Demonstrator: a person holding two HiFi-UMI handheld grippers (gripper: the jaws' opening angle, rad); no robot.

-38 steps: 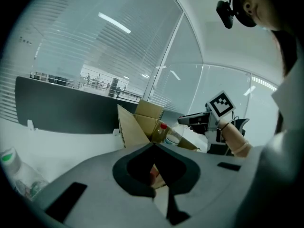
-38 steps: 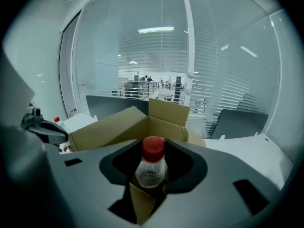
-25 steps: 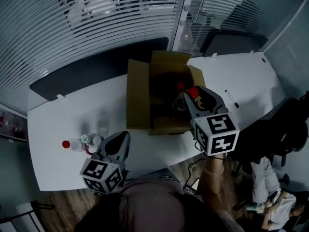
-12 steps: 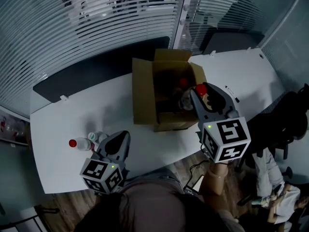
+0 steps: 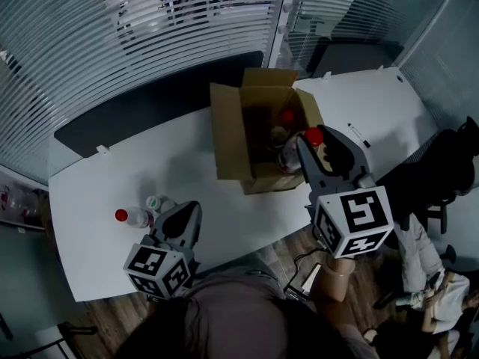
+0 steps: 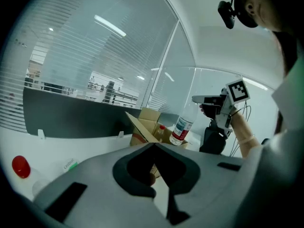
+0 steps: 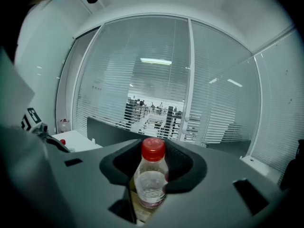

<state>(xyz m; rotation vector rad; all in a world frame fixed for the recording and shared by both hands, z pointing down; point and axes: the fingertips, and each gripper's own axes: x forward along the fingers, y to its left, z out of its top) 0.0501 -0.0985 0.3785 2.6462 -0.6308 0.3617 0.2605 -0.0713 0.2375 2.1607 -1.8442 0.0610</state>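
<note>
white table [image 5: 179, 178] | open cardboard box [image 5: 228, 133] mid-right | two bottles [image 5: 135, 217] front-left, probably lying flat

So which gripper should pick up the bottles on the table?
Left. The left gripper holds nothing and hovers right beside the table bottles. The right gripper is shut on a bottle over the box, farther away.

The bottle [image 7: 151, 182] at the middle of the right gripper view is clear, with a red cap and a red-and-white label. The right gripper [image 5: 308, 146] and the left gripper [image 5: 182, 221] are matt grey, and each bears a cube of black-and-white square markers. The cardboard box [image 5: 230, 137] is tan brown and the table [image 5: 105, 170] white; at the head view's lower left, two clear bottles [image 5: 142, 214] — one cap red, one green. Pale horizontal stripes of blinds [image 5: 90, 43] fill its upper left.
</note>
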